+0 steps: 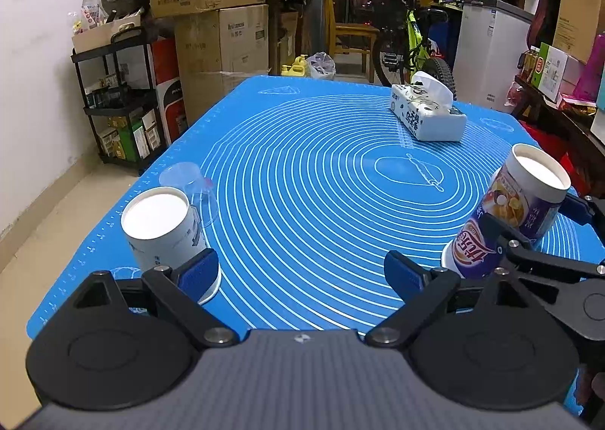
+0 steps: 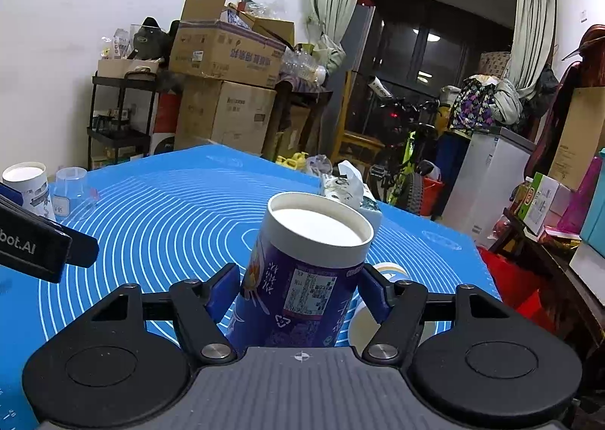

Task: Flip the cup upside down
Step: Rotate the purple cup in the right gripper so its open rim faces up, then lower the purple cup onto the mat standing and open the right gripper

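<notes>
A purple paper cup (image 2: pixel 302 278) stands upside down and tilted, its white base up, between my right gripper's (image 2: pixel 298 294) blue pads, which are shut on it. In the left wrist view the same cup (image 1: pixel 510 210) leans at the right with its rim on the blue mat (image 1: pixel 302 184). My left gripper (image 1: pixel 302 275) is open and empty over the mat's near edge. A white paper cup (image 1: pixel 162 229) stands upside down just beyond its left finger, with a clear plastic cup (image 1: pixel 193 191) behind it.
A tissue box (image 1: pixel 427 112) lies at the far right of the mat. Another white cup (image 2: pixel 378 301) lies behind the right finger. Stacked cartons (image 1: pixel 211 14), a black cart (image 1: pixel 121 97), a bicycle (image 1: pixel 408 44) and a white freezer (image 1: pixel 491 52) surround the table.
</notes>
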